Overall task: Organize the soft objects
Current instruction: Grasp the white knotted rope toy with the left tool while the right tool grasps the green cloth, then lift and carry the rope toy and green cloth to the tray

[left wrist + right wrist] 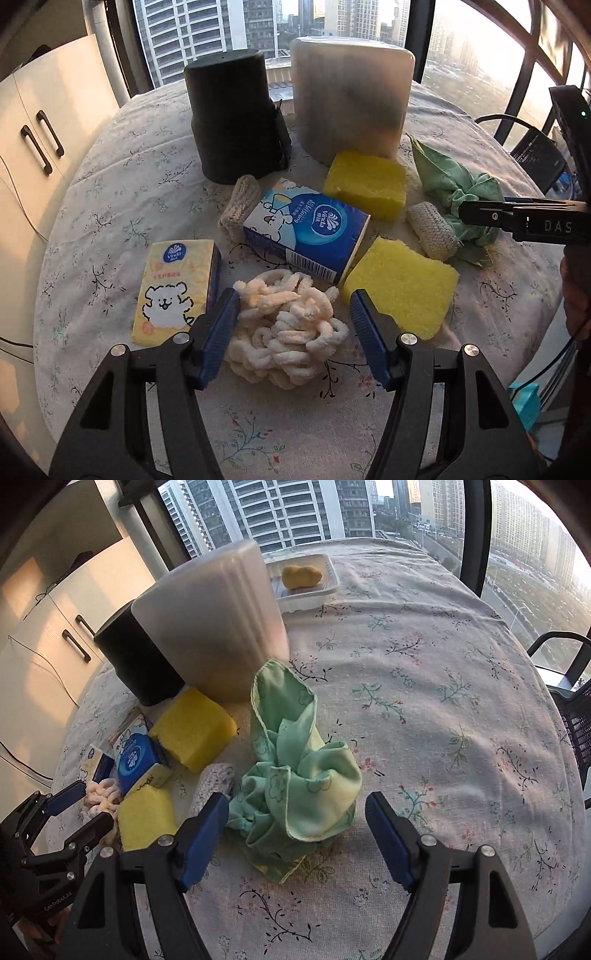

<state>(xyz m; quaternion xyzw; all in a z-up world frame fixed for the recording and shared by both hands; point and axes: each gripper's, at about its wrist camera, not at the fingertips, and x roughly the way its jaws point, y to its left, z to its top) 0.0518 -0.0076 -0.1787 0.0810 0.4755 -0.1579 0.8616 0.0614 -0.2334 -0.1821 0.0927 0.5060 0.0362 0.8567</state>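
A cream chenille yarn bundle (pixel 291 328) lies on the floral tablecloth between the fingers of my left gripper (pixel 293 299). That gripper is open: its left pad sits beside the yarn and its right pad stands clear of it. My right gripper (pixel 297 799) is open around a crumpled green cloth (pixel 295 775) without pressing on it. Two yellow sponges (pixel 365 184) (pixel 400 288), a blue tissue pack (pixel 306 229), a yellow tissue pack (pixel 177 291) and two beige knit pieces (pixel 238 206) (pixel 432 232) lie close together on the table.
A black container (pixel 236 114) and a translucent bin (pixel 351 99) stand upside down at the back. Behind them a white tray (pixel 332 572) holds a yellow lump. A black chair (pixel 569 701) stands off the table's right edge, and cabinets are on the left.
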